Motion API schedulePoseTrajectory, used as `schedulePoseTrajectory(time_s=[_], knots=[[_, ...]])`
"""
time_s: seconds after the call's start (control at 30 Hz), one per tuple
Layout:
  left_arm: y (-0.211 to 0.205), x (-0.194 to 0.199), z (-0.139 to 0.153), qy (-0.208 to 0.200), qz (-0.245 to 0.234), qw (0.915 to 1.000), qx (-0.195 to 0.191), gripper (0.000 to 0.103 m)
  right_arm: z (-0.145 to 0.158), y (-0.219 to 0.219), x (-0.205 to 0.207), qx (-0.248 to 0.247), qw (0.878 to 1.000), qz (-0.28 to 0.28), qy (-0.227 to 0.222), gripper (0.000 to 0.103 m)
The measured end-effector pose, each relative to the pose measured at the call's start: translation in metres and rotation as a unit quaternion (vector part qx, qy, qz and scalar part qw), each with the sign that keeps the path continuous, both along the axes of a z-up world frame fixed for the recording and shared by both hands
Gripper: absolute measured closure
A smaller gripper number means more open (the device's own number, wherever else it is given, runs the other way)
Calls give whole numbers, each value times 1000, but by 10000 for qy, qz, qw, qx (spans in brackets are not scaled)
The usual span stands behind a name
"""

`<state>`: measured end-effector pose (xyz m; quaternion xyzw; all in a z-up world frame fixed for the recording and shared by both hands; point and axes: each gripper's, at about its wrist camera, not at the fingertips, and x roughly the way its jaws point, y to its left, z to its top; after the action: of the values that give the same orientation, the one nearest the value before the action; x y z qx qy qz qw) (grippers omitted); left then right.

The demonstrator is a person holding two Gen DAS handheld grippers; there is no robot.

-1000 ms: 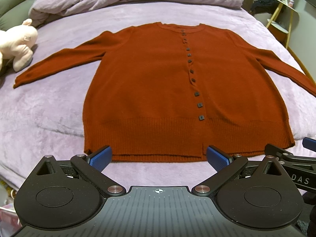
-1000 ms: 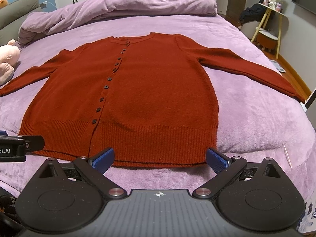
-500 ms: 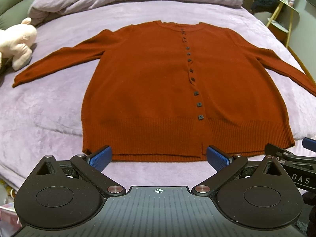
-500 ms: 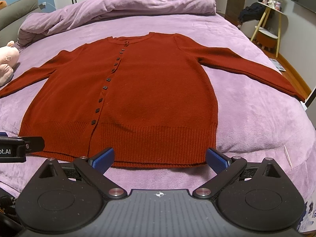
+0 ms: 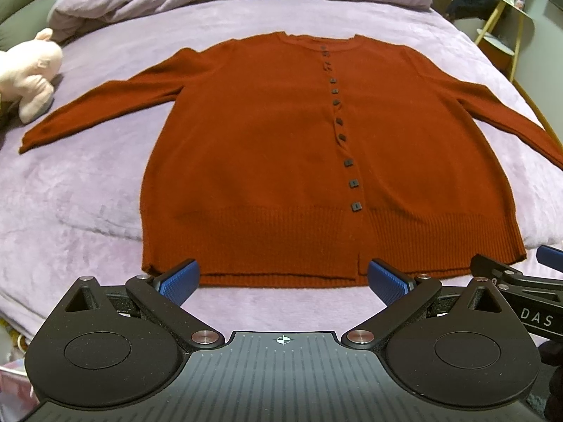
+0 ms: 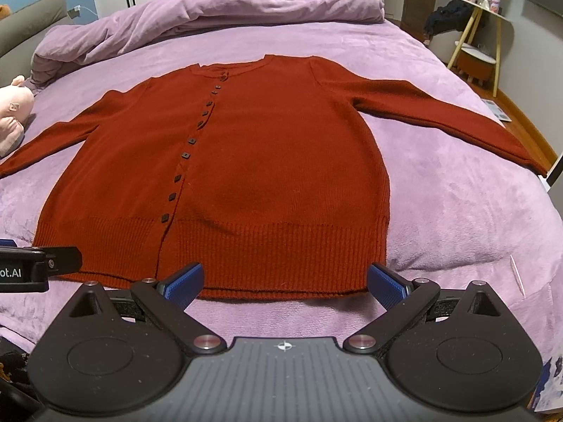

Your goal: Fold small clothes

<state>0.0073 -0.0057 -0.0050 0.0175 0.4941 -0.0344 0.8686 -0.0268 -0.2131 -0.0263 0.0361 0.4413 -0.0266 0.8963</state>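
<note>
A rust-red buttoned cardigan [image 5: 267, 147] lies flat on the purple bed, front up, both sleeves spread out; it also shows in the right wrist view [image 6: 267, 161]. My left gripper [image 5: 283, 277] is open and empty, its blue fingertips just short of the cardigan's ribbed hem, left of the button line. My right gripper [image 6: 285, 279] is open and empty at the hem on the right half. Each gripper's side shows at the edge of the other's view.
A bunched purple duvet [image 6: 218, 14] lies at the head of the bed [image 5: 81, 190]. A pink plush toy [image 5: 30, 70] sits by the left sleeve's cuff. A small side table [image 6: 482, 17] stands right of the bed. A thin white stick [image 6: 517, 276] lies near the bed's right edge.
Both grippers have eased slightly toward the cardigan's hem. The cardigan has not moved and both grippers stay open.
</note>
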Motion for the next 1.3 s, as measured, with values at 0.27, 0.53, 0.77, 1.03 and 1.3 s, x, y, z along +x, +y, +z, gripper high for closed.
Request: schedulePoseTrajectory(time_s=[0.27,0.53,0.77,1.03,1.3], knots=[[-1,5,-5,86,-25,10000,-11,0,-5,-4,3,81,10000,-14,34,4],[-3,12,-13,234,-41,9997,-23,0,-12,-8,8,183,9998,-14,106,4],[-7,18,-20,365,-92,9993,-5,0,-19,-18,12,534,9985,-22,134,4],[-9,25,-23,390,-205,9989,-149,0,-25,-38,12,1442,9890,24,-336,4],[-13,45,-13,5,-660,9960,-597,0,-26,-95,24,2262,9671,-426,-1082,4]])
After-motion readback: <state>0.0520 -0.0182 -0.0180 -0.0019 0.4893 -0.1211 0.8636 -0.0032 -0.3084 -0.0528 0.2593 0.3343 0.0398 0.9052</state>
